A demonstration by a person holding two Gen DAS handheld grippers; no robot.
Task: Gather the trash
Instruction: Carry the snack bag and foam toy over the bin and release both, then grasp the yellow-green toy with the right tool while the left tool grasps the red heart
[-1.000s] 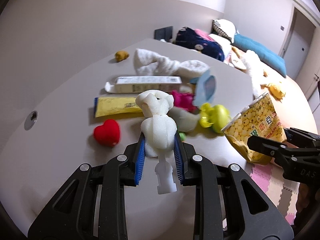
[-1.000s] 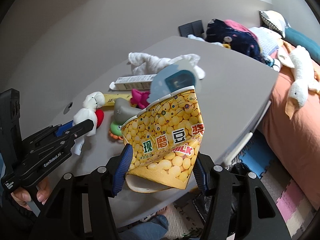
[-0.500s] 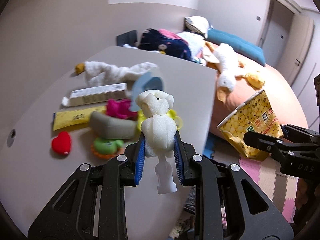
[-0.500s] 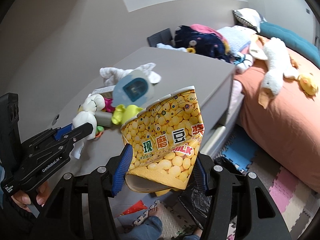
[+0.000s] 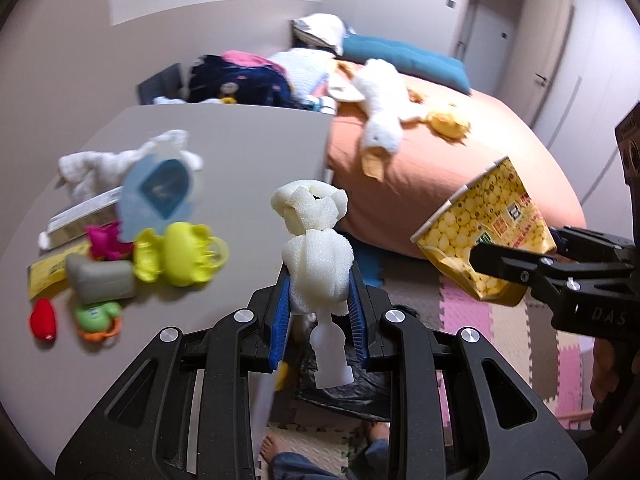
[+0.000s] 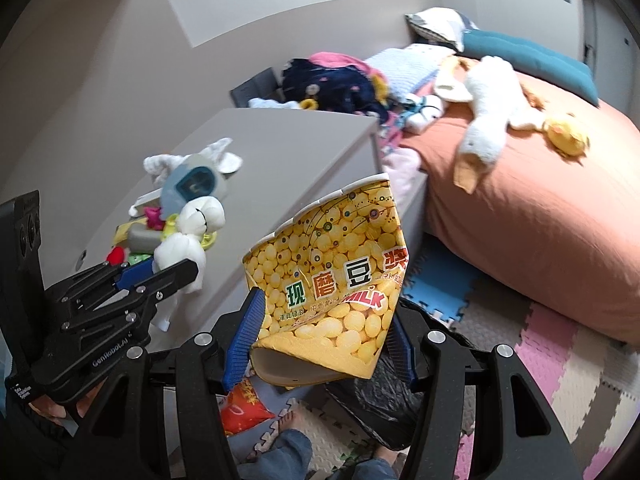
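Two grippers, both loaded: left gripper clamped on white foam wad, right gripper clamped on crushed yellow cup. Both held off the table's right edge, tilted down above black trash bag on the foam-mat floor. Toys clustered near the table's left side; bed beyond, open floor between.

Handheld rig: two matching black grippers.
Left gripper and right gripper: black skeletal frames, triangular cutouts, silver screw heads, ribbed blue pads; white "GenRobot.AI" lettering on the left gripper's side; blue trouser cuffs, bare feet.
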